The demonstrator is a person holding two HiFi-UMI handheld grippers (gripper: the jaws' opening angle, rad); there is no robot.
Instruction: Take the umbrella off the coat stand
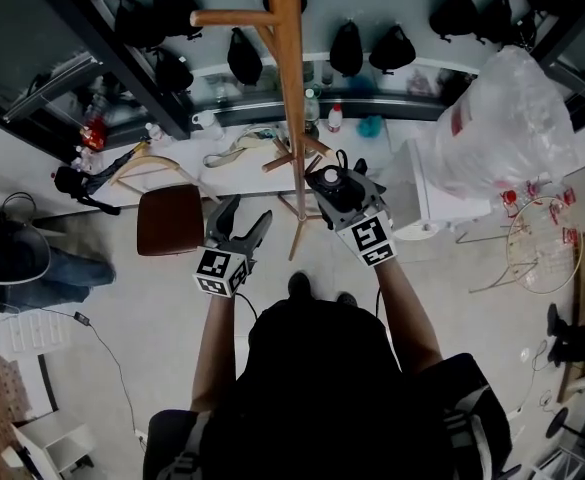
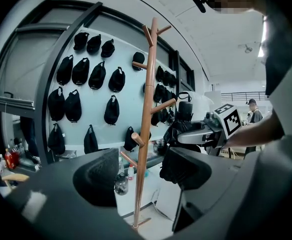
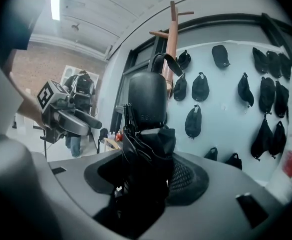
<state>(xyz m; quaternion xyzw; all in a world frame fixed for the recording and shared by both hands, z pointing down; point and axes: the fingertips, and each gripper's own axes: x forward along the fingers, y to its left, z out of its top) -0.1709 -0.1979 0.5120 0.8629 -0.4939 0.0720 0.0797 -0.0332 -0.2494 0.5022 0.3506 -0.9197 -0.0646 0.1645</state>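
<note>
In the head view, the tall wooden coat stand is seen from above, rising from the floor straight ahead of the person. The right gripper is held just beside its pole, and a black folded umbrella is grasped in it, handle end up. The left gripper is kept lower and to the side, apart from the pole. It is probably held there in reserve, since one grip is enough for so light a thing.

In the left gripper view, its fingers are seen released, with nothing between them but the distant pole. Beyond them the umbrella is carried level with a slanted wooden peg. The umbrella's thin black strap loop stands at the peg's tip. Whether the loop is clear of the peg cannot be told from here.

In the right gripper view, the fingers are clenched on the umbrella's gathered fabric just below the rounded handle. The grip appears to be taken low so that the loop is left free to slide along the upward-slanting peg. The loop is seen curling up beside the pole, with black caps hung on the wall behind. The lift-off is judged to be nearly or just completed.
</note>
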